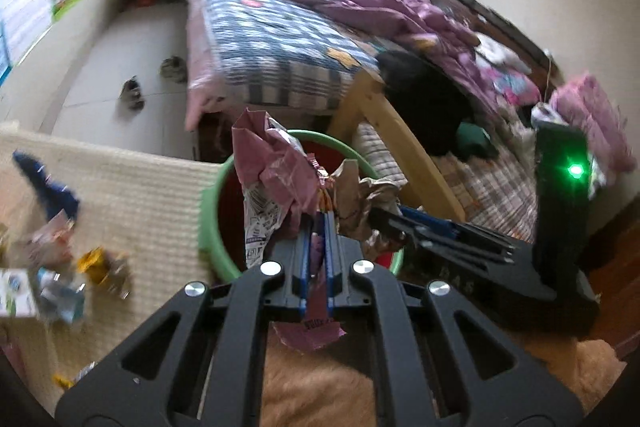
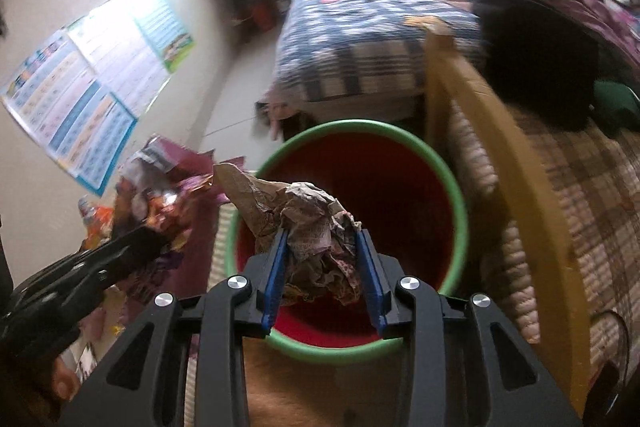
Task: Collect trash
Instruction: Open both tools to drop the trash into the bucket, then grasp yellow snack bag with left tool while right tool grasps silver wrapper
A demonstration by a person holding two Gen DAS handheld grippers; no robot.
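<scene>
My left gripper [image 1: 319,223] is shut on a crumpled pink wrapper [image 1: 268,163] and holds it above the near rim of a green bin with a red inside [image 1: 218,187]. My right gripper [image 2: 322,239] is shut on a ball of crumpled brown paper [image 2: 316,223] and holds it over the bin's [image 2: 460,211] open mouth. The right gripper [image 1: 384,221] shows in the left wrist view, right beside the left one. The left gripper [image 2: 156,233] and its pink wrapper [image 2: 168,171] show at the left of the right wrist view.
More wrappers [image 1: 60,267] lie scattered on a cream mat [image 1: 132,187] to the left of the bin. A bed [image 1: 280,39] with a checked cover stands behind it. A wooden bar [image 2: 500,147] rises just right of the bin. Shoes [image 1: 132,93] lie on the floor.
</scene>
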